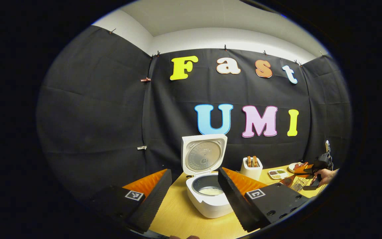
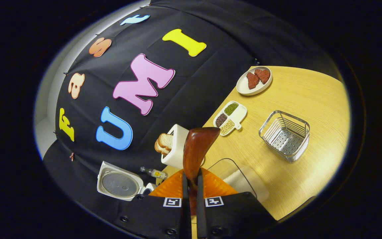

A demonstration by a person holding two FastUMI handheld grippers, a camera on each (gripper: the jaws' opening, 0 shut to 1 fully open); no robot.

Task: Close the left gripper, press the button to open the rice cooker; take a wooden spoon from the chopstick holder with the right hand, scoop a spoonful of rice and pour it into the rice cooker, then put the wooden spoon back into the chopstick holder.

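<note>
The white rice cooker (image 1: 211, 202) stands on the wooden table with its lid (image 1: 204, 154) raised; something pale lies in its pot. My left gripper (image 1: 192, 196) is open, its fingers either side of the cooker and short of it. At the far right, a hand holds my right gripper (image 1: 315, 171) over the table. That right gripper (image 2: 191, 186) is shut on the handle of a brown wooden spoon (image 2: 197, 146), whose bowl points away from me. I cannot tell whether the spoon carries rice. The metal wire chopstick holder (image 2: 285, 136) stands to the right. The cooker's lid (image 2: 119, 182) lies at lower left.
A white toaster with bread (image 2: 174, 146), a divided tray of grains (image 2: 230, 118) and a plate with red pieces (image 2: 254, 80) line the back of the table. A clear container (image 2: 237, 177) with something white sits just beyond my right fingers. A small bottle (image 2: 153, 172) lies by the cooker.
</note>
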